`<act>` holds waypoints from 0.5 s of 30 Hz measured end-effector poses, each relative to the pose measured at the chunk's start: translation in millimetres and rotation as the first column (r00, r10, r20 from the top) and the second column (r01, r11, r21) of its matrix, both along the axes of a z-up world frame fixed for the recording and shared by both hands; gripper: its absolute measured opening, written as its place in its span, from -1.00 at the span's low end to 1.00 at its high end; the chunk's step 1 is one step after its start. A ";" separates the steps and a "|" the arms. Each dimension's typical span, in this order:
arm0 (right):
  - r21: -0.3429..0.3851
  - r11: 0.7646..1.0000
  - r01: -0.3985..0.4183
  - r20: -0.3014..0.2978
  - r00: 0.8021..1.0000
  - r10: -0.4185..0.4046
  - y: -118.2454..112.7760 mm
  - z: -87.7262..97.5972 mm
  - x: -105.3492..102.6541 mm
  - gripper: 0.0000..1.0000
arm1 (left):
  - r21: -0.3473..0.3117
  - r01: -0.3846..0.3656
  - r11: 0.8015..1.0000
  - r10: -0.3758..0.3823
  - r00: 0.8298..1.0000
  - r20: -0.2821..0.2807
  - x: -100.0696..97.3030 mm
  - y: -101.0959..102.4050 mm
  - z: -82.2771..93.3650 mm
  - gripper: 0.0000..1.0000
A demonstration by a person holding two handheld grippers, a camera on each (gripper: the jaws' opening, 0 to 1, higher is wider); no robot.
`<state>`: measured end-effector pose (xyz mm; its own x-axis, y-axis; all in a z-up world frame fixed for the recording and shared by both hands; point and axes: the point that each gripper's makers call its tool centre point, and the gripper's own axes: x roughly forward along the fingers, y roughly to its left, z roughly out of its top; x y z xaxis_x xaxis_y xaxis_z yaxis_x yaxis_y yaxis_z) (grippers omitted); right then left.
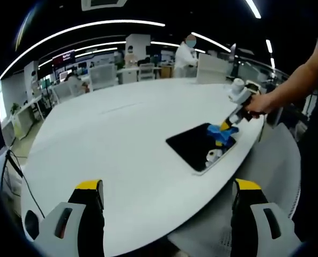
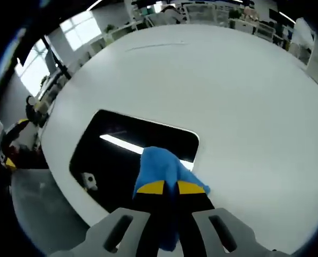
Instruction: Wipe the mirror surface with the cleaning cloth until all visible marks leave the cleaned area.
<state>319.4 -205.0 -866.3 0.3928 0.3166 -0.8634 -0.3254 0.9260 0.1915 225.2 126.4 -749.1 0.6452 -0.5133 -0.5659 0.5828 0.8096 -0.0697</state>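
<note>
Wiping well here calls, I judge, for keeping the cloth flat on the glass and sweeping across the whole pane. A wide white surface (image 1: 121,134) carries a dark rectangular mirror (image 2: 110,144) near its edge. On the mirror rests a blue cleaning cloth (image 2: 161,168), pinched between the narrowed jaws of the right gripper (image 2: 170,188), angled down from a person's hand (image 1: 258,103). The left gripper (image 1: 167,187) hovers well apart, jaws wide, holding nothing.

The right claw (image 2: 170,188) has its yellow-tipped jaws closed on a blue cleaning cloth (image 2: 161,168), pressing it onto the dark mirror (image 2: 116,152), which lies flat near the edge of the white desk (image 2: 244,96) and reflects a bright light strip.
</note>
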 end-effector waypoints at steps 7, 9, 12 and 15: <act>0.054 0.993 0.104 -0.032 0.994 -0.102 -11.3 0.2 2.0 -0.97 | 0.006 0.010 1.000 -0.010 1.000 0.000 0.2 -1.0 0.1 1.00; 0.041 0.992 0.116 -0.027 0.993 -0.115 -15.7 0.0 3.4 -0.97 | 0.004 0.005 1.000 -0.005 1.000 0.002 1.4 -0.6 0.9 1.00; 0.079 0.979 0.187 -0.051 0.982 -0.184 -19.7 -0.9 2.5 -0.97 | 0.003 0.004 1.000 -0.004 1.000 0.007 3.2 -0.5 2.4 1.00; 0.068 0.982 0.179 -0.035 0.984 -0.176 -19.1 -1.7 2.8 -0.97 | 0.000 -0.003 1.000 0.003 1.000 0.009 4.8 1.1 2.4 1.00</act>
